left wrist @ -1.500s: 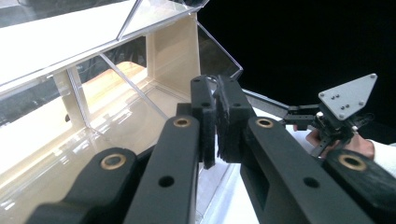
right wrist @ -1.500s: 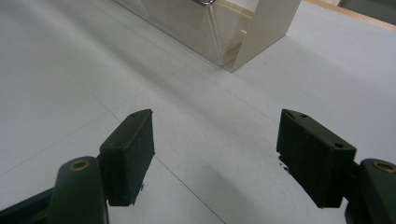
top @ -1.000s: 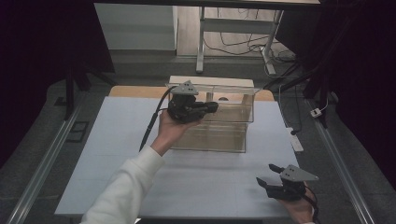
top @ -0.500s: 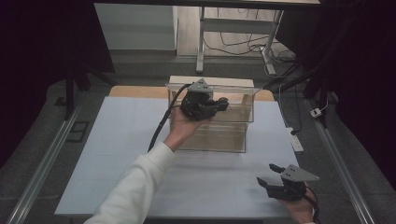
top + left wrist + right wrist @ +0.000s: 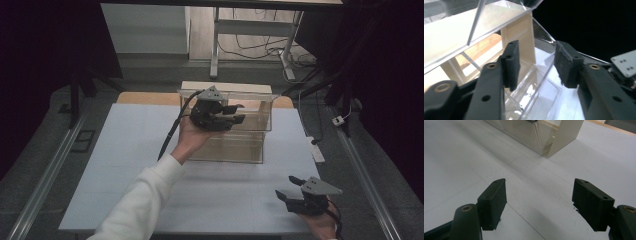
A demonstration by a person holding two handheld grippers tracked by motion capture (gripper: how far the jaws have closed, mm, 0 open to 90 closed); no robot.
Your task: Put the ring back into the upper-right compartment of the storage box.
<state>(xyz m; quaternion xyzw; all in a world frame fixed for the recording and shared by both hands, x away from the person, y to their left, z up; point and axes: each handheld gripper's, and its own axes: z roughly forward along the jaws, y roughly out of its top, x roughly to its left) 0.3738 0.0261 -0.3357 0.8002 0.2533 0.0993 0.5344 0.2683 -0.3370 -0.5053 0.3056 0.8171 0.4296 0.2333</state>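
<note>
High view. The left gripper (image 5: 235,114), held in the person's left hand (image 5: 192,137), hangs over the clear plastic box (image 5: 227,145) at the far middle of the pale table (image 5: 125,165). Its jaws have just been opening and now stand partly spread, with nothing between them. The right gripper (image 5: 290,191) rests low near the table's near right corner, well apart from the box, jaws spread and empty. The step in hand appears to be a release at the box's top, or a fresh approach to it.

Left gripper view. The pads (image 5: 512,64) stand apart above the box's open interior; the clear upper panel (image 5: 471,22), raised and tilted, lies to the left, and a cream upright (image 5: 520,37) stands beyond. To proceed well, the jaws should clear the thin clear wall before the hand withdraws; transparent edges are easily misjudged and may be caught.

Right gripper view. The pads (image 5: 492,202) are set wide over bare table surface, the box corner (image 5: 544,143) well ahead. This gripper is probably best kept idle unless the box needs steadying.
</note>
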